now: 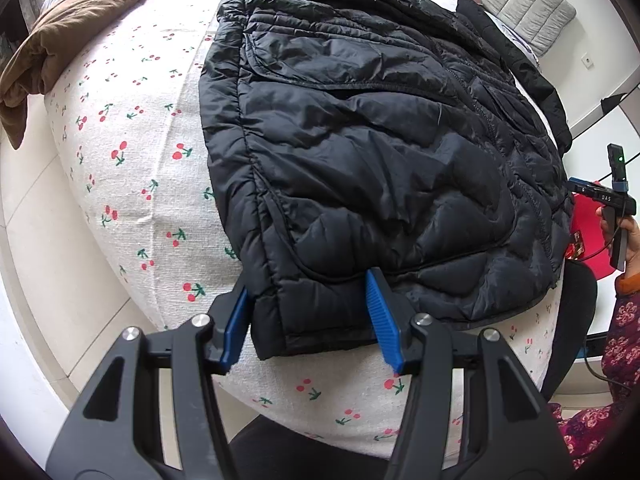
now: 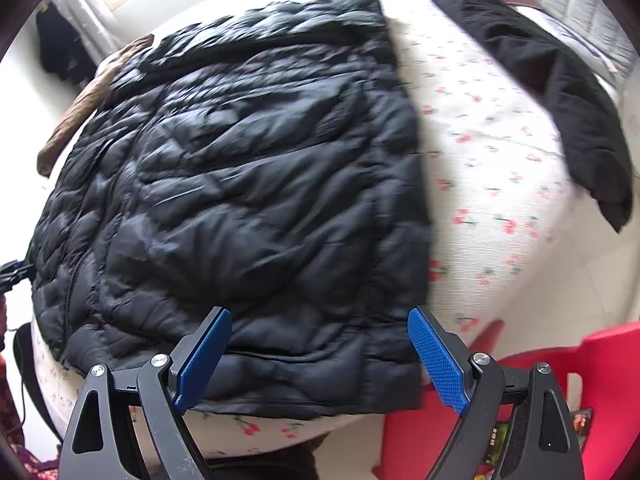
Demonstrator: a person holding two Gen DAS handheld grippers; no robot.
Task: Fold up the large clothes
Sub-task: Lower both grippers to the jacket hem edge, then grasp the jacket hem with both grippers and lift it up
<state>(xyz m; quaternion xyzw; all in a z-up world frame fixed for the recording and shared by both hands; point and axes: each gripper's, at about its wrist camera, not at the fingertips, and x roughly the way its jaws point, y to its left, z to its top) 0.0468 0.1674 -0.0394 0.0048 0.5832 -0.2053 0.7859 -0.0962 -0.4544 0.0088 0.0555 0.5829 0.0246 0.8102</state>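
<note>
A black quilted puffer jacket (image 1: 360, 140) lies spread on a bed with a white cherry-print sheet (image 1: 132, 184). It also fills the right wrist view (image 2: 248, 200). My left gripper (image 1: 310, 284) is open, its blue fingers either side of the jacket's near left hem corner. My right gripper (image 2: 320, 320) is open wide over the near right hem, above the fabric. The right gripper also shows at the right edge of the left wrist view (image 1: 600, 196), held in a hand.
A brown garment (image 1: 68, 40) lies at the bed's far left. Another black garment (image 2: 560, 92) lies at the far right of the bed. A red plastic chair (image 2: 560, 392) stands beside the bed at the right. Grey padded headboard (image 1: 520, 4) is behind.
</note>
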